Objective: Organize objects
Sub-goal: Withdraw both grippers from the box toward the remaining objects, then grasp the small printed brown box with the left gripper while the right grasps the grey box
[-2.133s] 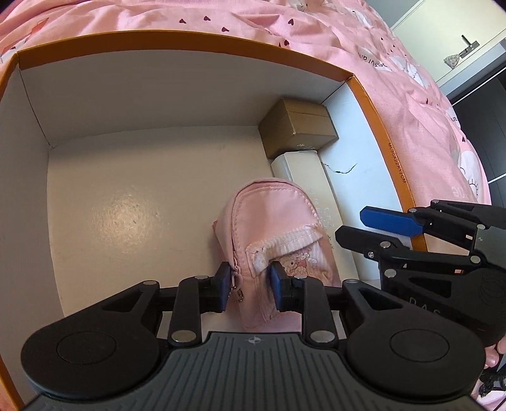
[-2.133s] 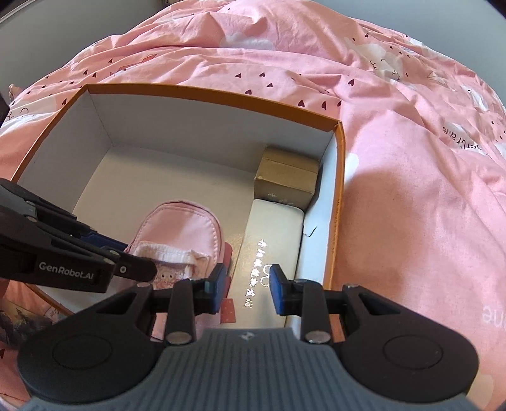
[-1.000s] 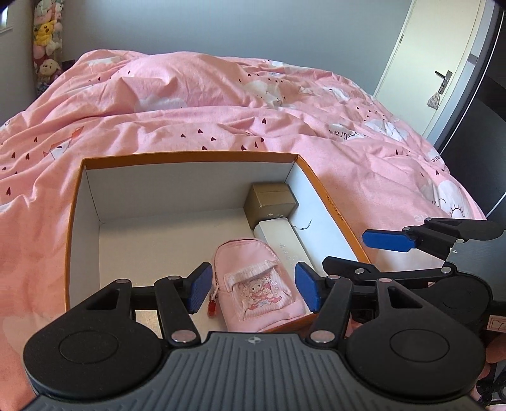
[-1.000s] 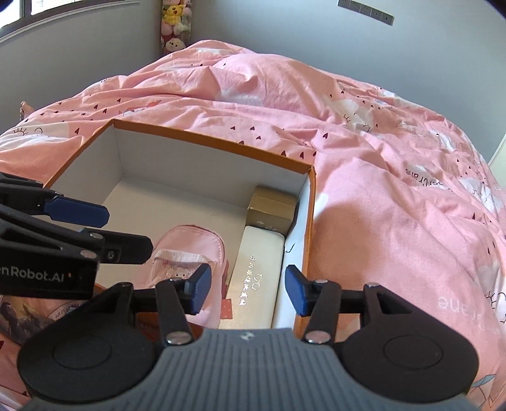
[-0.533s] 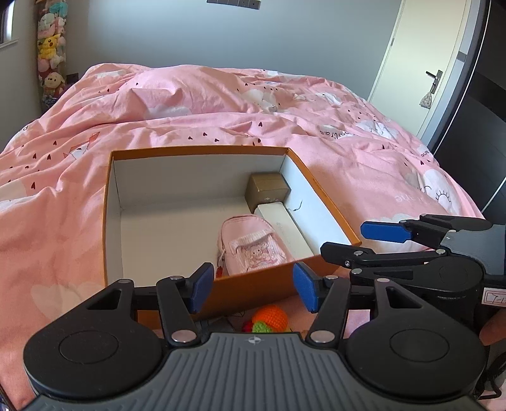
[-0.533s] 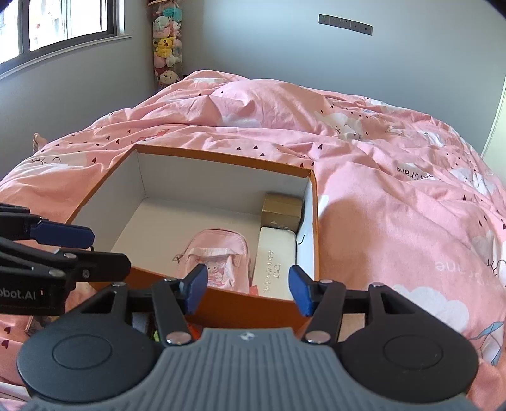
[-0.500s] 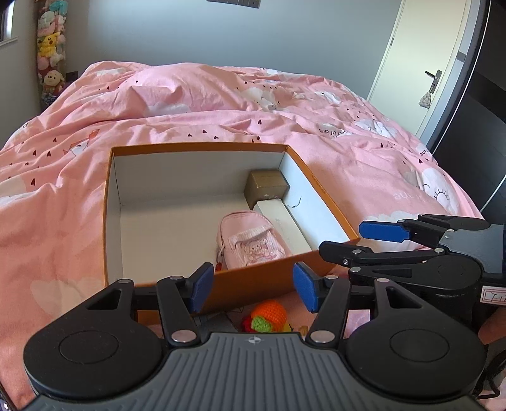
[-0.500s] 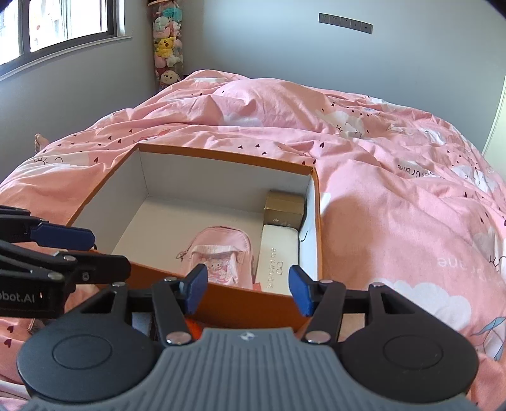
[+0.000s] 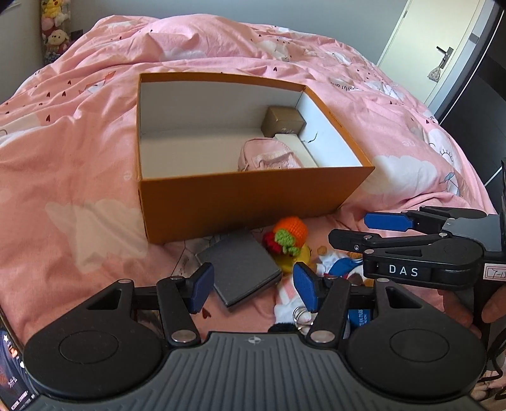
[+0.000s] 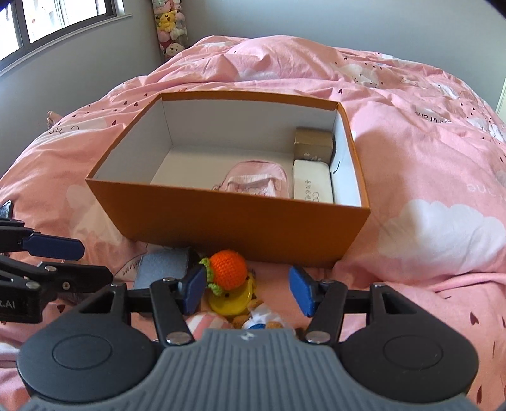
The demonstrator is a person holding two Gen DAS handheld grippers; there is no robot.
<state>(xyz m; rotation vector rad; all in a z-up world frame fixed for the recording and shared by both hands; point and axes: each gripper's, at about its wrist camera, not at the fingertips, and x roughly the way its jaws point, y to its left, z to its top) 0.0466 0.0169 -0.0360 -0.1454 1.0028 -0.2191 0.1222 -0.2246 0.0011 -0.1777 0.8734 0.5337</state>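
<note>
An orange box [image 9: 253, 196] sits on the pink bed. Inside lie a pink mini backpack [image 9: 268, 156], a white case [image 9: 297, 147] and a small brown box [image 9: 284, 121]. On the quilt in front of the box are an orange crocheted toy [image 10: 227, 268], a yellow toy [image 10: 231, 303] under it, a grey flat case [image 9: 240, 268] and a small plush doll [image 9: 341, 265]. My left gripper [image 9: 253, 284] hovers open above the grey case. My right gripper [image 10: 247, 291] is open over the orange and yellow toys, holding nothing. It also shows at the right of the left wrist view, as right gripper [image 9: 357, 229].
The rumpled pink quilt [image 10: 411, 158] spreads all around the box. A door [image 9: 420, 47] stands at the far right and a window [image 10: 47, 25] at the far left. Stuffed toys [image 10: 167, 22] are stacked in the far corner. A phone's edge [image 9: 9, 373] shows at the lower left.
Both grippers have drawn back out of the box to its near side. The left jaws let go of the pink backpack, which stays inside. The toys in front came into view.
</note>
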